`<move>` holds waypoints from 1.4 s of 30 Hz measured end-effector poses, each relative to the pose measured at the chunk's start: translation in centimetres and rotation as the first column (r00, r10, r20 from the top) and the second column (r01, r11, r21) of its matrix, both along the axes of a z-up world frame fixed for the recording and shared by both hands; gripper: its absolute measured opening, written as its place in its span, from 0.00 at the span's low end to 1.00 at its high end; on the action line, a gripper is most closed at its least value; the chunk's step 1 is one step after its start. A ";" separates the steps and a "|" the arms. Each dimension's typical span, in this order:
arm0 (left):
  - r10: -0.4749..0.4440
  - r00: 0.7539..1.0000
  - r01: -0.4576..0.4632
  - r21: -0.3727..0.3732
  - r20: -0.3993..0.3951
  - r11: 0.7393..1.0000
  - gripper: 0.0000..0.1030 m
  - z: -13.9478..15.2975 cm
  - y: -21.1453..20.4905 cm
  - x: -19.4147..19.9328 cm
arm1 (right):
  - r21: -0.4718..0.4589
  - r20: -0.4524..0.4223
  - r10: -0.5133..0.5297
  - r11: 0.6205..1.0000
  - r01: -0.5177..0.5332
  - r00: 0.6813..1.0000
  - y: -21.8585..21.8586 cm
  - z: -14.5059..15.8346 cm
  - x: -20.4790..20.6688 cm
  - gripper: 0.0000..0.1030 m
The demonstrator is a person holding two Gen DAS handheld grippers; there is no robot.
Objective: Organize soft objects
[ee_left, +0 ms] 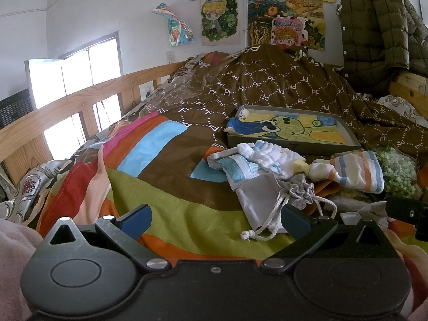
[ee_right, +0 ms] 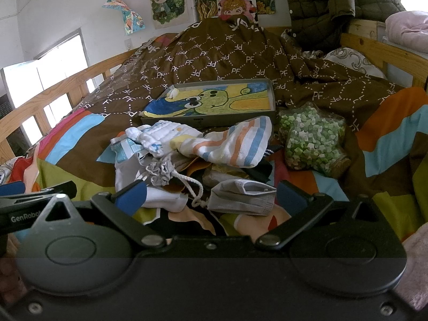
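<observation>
Brown duvet (ee_right: 240,61) printed "PF"; left gripper (ee_right: 16,203) marked "GenRobot".

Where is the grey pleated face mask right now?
In the right wrist view the grey pleated face mask lies at the near edge of the pile, between the open right gripper's fingers, just right of the white drawstring cord.

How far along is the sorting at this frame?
Nothing looks sorted. The grey tray holds only a drawing. Both the left gripper and right gripper are open and empty. The striped cloth, drawstring pouch and face mask remain piled.
</observation>
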State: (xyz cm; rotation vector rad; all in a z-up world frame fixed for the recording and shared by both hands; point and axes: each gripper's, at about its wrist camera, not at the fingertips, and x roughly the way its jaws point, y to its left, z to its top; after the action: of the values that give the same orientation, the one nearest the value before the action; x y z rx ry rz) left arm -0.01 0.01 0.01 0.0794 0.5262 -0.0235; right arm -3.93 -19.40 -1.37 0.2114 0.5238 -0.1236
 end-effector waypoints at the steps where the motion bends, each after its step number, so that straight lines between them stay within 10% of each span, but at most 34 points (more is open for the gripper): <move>1: 0.000 1.000 0.000 0.000 0.000 1.000 0.99 0.0 0.0 0.0 | 0.000 0.000 0.000 1.000 0.000 1.000 0.0 0.0 0.0 1.00; 42: -0.001 1.000 0.001 -0.005 -0.019 1.000 0.99 0.1 0.2 0.4 | 0.004 0.002 0.000 1.000 0.000 1.000 0.0 0.0 -0.1 1.00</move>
State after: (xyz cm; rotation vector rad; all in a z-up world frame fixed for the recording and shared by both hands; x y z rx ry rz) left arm 0.36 0.19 0.08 0.0746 0.5451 -0.0269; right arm -4.06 -19.36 -1.34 0.2152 0.5215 -0.1228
